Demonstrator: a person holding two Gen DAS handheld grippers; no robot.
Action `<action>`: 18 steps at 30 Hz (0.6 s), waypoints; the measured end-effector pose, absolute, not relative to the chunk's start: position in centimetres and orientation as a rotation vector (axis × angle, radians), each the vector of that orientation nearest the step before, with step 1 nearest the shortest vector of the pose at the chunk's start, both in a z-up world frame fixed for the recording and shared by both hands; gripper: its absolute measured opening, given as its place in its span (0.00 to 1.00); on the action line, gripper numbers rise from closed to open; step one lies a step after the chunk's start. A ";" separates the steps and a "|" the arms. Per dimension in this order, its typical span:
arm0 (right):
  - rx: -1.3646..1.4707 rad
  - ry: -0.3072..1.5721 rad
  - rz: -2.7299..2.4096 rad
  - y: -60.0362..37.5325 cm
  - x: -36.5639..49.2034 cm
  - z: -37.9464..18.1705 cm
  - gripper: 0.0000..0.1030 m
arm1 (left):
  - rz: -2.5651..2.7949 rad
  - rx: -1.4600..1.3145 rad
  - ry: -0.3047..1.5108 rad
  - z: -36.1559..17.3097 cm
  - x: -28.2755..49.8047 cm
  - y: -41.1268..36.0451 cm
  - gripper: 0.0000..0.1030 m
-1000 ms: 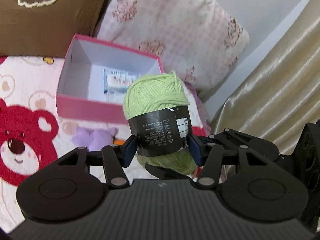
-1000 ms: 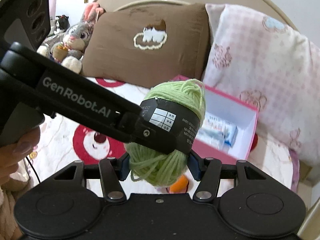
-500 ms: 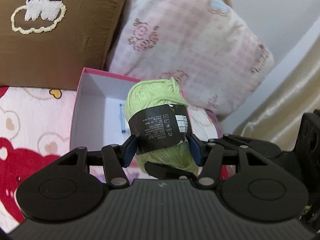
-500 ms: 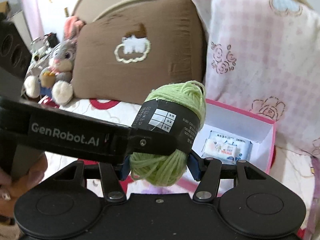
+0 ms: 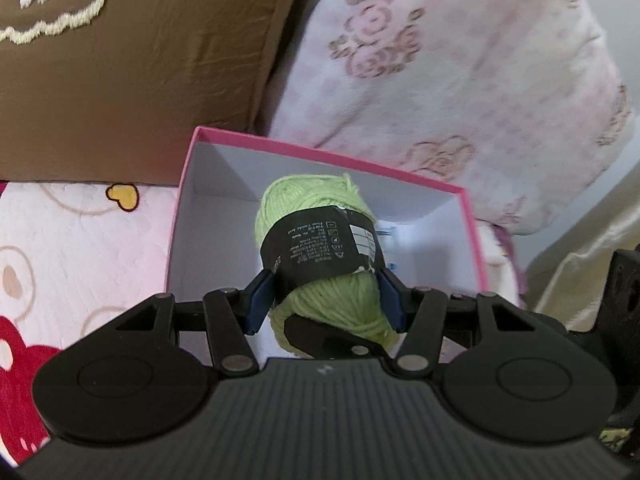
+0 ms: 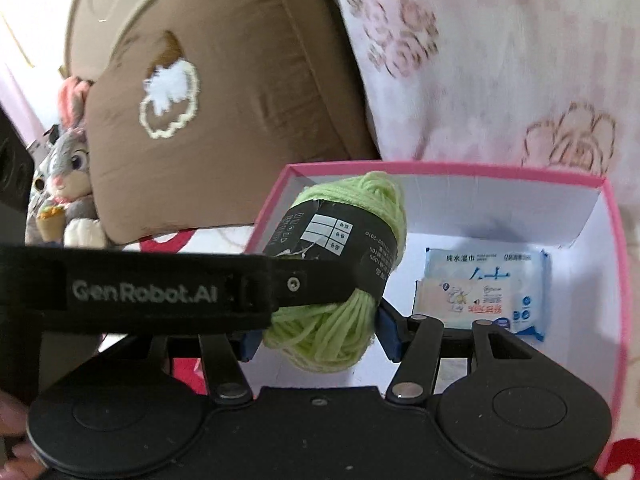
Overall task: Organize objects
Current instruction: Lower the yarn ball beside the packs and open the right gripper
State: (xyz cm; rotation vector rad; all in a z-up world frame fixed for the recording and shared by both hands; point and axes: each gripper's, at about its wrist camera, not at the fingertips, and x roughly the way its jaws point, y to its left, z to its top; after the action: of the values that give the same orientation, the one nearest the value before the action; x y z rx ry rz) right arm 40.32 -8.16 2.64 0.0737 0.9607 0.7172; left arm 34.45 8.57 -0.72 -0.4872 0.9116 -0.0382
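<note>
1. The ball of yarn (image 5: 320, 248) hangs over the open pink box (image 5: 472, 232), its long axis tilted upright.
2. Both the left hand-held gripper (image 5: 322, 300) and right hand-held gripper (image 6: 316, 332) pinch it.
3. The wipes packet (image 6: 484, 288) lies right of it, inside.

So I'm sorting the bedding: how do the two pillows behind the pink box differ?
The brown pillow is plain brown with a stitched white cloud motif; the pink pillow is pale pink check with rose prints. The brown one leans to the left of the pink one. Both are propped up behind the pink box.
</note>
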 end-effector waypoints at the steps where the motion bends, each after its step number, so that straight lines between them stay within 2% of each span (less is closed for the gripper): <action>1: 0.075 0.980 0.709 -7.9 40.7 2.1 0.59 | -0.036 -0.489 0.928 -1.2 34.8 8.7 0.53; 18: 0.026 1.065 0.710 -6.9 43.7 -2.6 0.61 | -0.066 -0.385 1.015 -5.3 38.7 8.6 0.49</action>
State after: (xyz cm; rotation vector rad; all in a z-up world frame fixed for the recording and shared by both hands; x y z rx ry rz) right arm 43.66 -6.95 -2.58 0.0265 1.0649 0.7096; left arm 38.73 8.59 -5.32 -0.3853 1.0153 -0.0657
